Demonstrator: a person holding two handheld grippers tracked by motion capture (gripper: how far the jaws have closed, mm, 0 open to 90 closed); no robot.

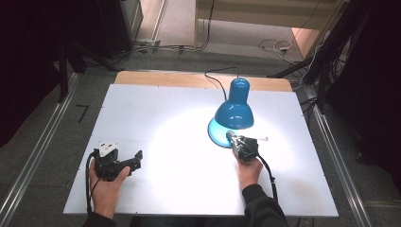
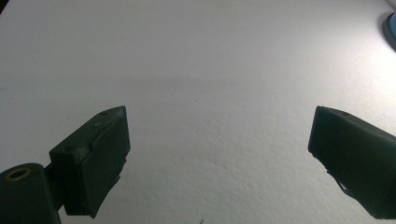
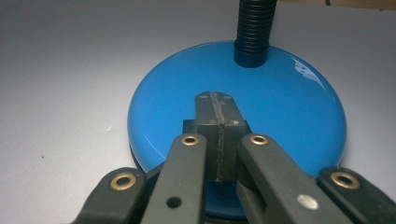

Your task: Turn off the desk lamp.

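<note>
On the right half of the white worktop (image 1: 156, 118), toward its far side, a blue desk lamp (image 1: 235, 109) is seen standing, its glossy shade bent down over its round blue base (image 3: 261, 116) and a bright pool of light thrown across the board around it. A black cord (image 1: 215, 81) is led from the lamp over the far edge of the worktop. The right gripper (image 1: 231, 136) is held by the person's right hand (image 1: 248, 171) just near of the lamp, pointing away from the person with its tip over the near rim of the base. In the right gripper view its two black jaws are shown pressed flat together, nothing between them, lying low over the blue disc; whether they touch it cannot be told. At the far side of the disc a black ribbed flexible neck (image 3: 254, 23) is seen rising from a blue collar. The left gripper (image 1: 137, 157) is held in the left hand (image 1: 108, 185) near the worktop's near left corner, well apart from the lamp, with a grey three-cornered plate (image 1: 108, 146) on top and its tip turned to the right. In the left gripper view its jaws are shown spread wide apart above bare white surface, with nothing between them, and a sliver of the blue base is caught at the upper right edge. Around the worktop, grey carpeted floor (image 1: 179, 59) and metal rails (image 1: 38, 156) are visible.
</note>
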